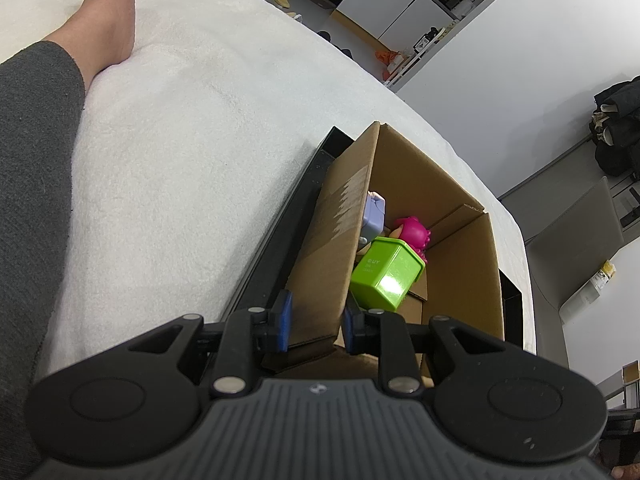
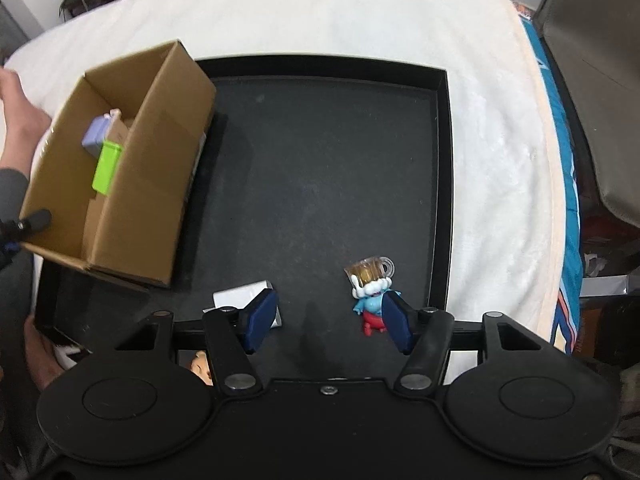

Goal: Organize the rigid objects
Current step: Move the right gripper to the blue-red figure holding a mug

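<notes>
Inside the cardboard box [image 1: 400, 184] – left jaws clamping its wall – sit green tub [image 1: 386, 272] and pink figure [image 1: 412, 234]; right jaws open, empty.

The box [image 1: 352, 208] at the lower middle of the left wrist view is brown cardboard, dull and a bit rough, with a pale torn strip where tape came off. Inside it, the green tub [image 1: 386, 274] is smooth plastic with a bright shiny spot, and the pink toy [image 1: 412, 234] looks like shiny plastic too. The white blanket [image 1: 192, 140] filling the upper left is soft, fuzzy cloth. In the right wrist view, the black tray [image 2: 320, 168] in the middle has a dull, grainy floor. The little blue figure [image 2: 372, 302] at lower right is smooth plastic, and its cup [image 2: 368, 270] is clear and shiny. The grey sleeve [image 1: 28, 200] is knitted cloth.
</notes>
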Demonstrator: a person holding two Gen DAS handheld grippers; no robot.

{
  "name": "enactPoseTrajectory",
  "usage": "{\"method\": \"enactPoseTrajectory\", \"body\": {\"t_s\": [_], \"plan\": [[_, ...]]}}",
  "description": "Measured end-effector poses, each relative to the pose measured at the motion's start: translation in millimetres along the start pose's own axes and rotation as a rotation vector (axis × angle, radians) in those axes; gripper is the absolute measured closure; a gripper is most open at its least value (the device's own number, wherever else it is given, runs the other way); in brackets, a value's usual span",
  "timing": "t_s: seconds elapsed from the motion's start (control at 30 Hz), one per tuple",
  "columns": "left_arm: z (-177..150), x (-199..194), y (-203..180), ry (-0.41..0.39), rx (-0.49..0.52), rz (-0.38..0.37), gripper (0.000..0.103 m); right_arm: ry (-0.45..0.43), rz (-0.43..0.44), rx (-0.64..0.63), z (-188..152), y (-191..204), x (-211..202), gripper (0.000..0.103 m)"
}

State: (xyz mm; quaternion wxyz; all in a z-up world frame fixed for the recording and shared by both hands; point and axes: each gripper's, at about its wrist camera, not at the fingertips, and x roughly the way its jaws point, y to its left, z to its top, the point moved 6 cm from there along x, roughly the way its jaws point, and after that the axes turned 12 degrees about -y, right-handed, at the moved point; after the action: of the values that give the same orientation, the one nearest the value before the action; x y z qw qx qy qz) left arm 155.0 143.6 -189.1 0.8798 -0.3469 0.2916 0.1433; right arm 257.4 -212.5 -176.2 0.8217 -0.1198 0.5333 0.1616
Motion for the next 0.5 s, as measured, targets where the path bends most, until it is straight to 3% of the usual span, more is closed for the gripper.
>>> {"method": "enactPoseTrajectory", "body": {"t_s": [0.5], "plan": [[0.0,0.0,-0.1,0.001,-0.001,0.000,0.079,0.119,0.021,-0.141,-5.8,-9.4,42.3,0.045]]}}
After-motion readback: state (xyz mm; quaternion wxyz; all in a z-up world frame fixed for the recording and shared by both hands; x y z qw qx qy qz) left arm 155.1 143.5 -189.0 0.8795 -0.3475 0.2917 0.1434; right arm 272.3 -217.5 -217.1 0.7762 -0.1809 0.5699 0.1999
